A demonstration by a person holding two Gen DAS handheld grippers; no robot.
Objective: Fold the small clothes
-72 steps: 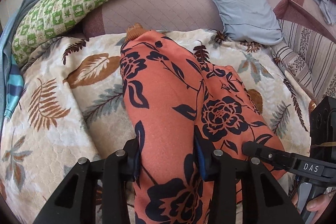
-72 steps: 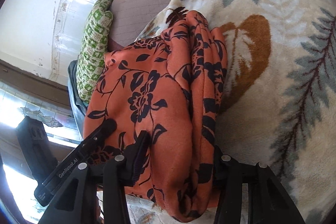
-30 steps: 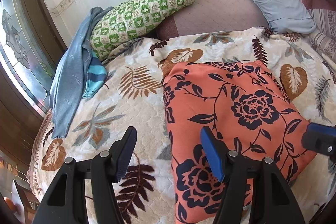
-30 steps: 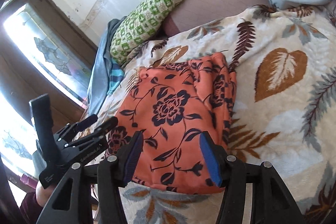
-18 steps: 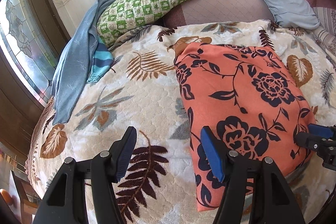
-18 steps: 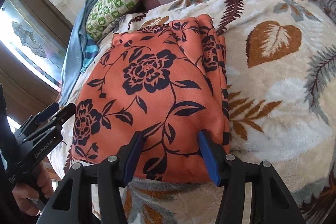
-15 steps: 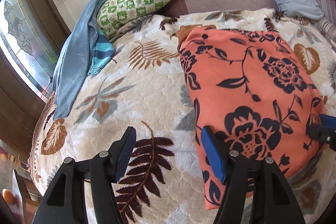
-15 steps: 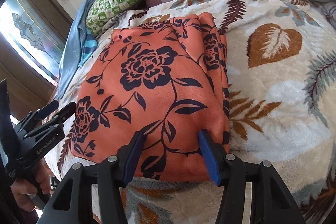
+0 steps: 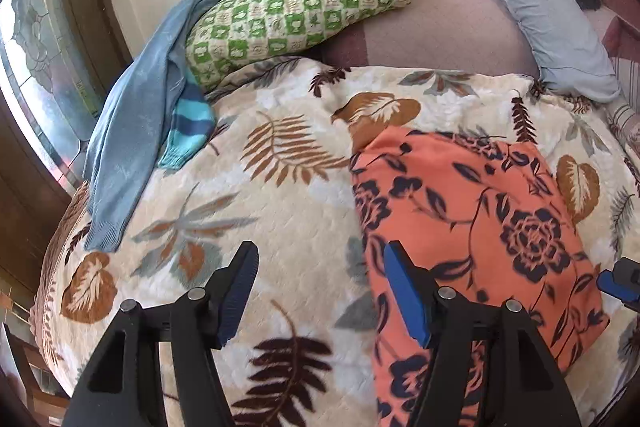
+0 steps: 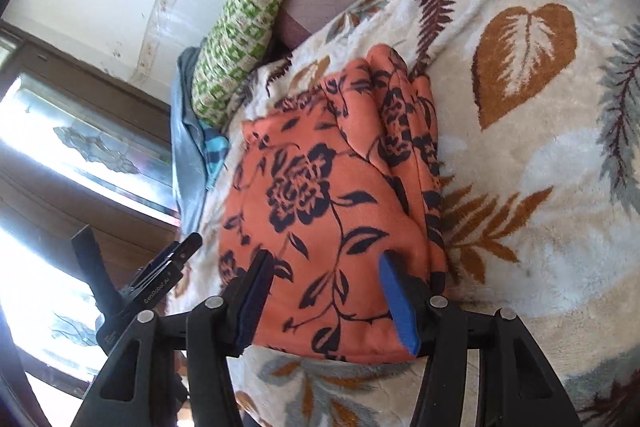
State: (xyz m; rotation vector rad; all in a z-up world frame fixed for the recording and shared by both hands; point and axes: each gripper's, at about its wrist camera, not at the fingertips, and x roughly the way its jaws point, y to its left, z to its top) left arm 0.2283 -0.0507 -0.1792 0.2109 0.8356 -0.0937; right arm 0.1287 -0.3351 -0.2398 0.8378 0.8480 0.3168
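Right wrist: left gripper [image 10: 188,247] reads "GenRobot.AI".

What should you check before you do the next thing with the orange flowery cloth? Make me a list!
1. Orange cloth folded into a flat bundle on the leaf blanket: ok.
2. Left gripper open and empty, over bare blanket beside the bundle: ok.
3. Right gripper open, its pads above the bundle's near edge, not pinching it: ok.
4. Bundle's edges even: not ok, the far corner is bunched into ridges.
5. Next clothes within sight, the blue garment by the green checked pillow: ok.
6. Layers underneath lying smooth: cannot tell.
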